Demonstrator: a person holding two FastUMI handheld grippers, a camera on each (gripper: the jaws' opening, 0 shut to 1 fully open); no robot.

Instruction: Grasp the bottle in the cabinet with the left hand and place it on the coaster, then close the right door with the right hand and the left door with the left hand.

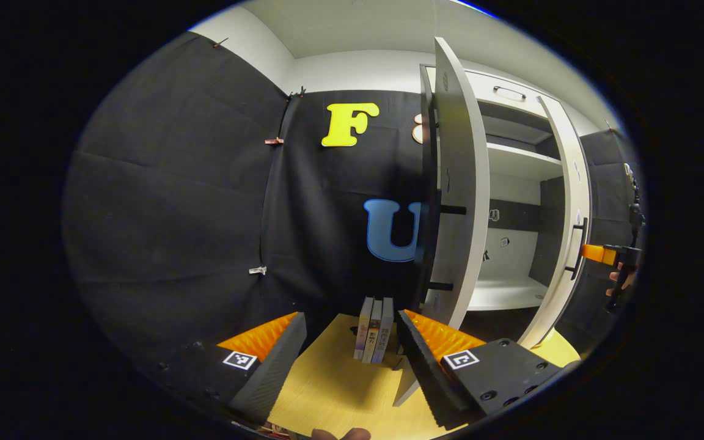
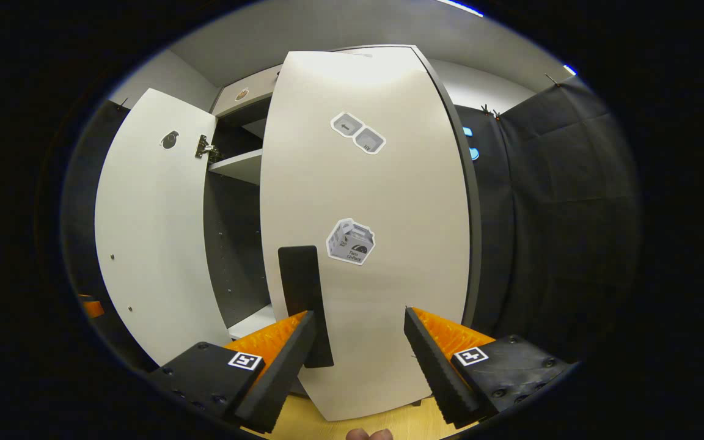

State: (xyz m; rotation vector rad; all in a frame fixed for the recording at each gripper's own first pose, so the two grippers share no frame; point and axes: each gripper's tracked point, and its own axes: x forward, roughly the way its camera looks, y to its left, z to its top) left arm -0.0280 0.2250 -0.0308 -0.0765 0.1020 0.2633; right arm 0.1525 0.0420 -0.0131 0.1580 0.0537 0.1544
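The white cabinet (image 1: pixel 511 165) stands with both doors swung out. In the left gripper view its left door (image 1: pixel 462 201) rises just beyond my right finger, and the right door (image 1: pixel 569 226) stands farther right. My left gripper (image 1: pixel 351 318) hangs open over the wooden table (image 1: pixel 333 385), with nothing between its fingers. In the right gripper view the right door (image 2: pixel 376 201) is close ahead, its stickered face and black handle (image 2: pixel 304 299) toward me. My right gripper (image 2: pixel 359 315) is open in front of that face, just right of the handle. The left door (image 2: pixel 156 226) stands open to the left.
Three thin books (image 1: pixel 374 329) stand upright on the table at the foot of the left door. A bare white shelf (image 1: pixel 505 293) shows inside the cabinet. The right gripper (image 1: pixel 597 253) and a hand (image 1: pixel 621 281) appear beyond the right door's edge.
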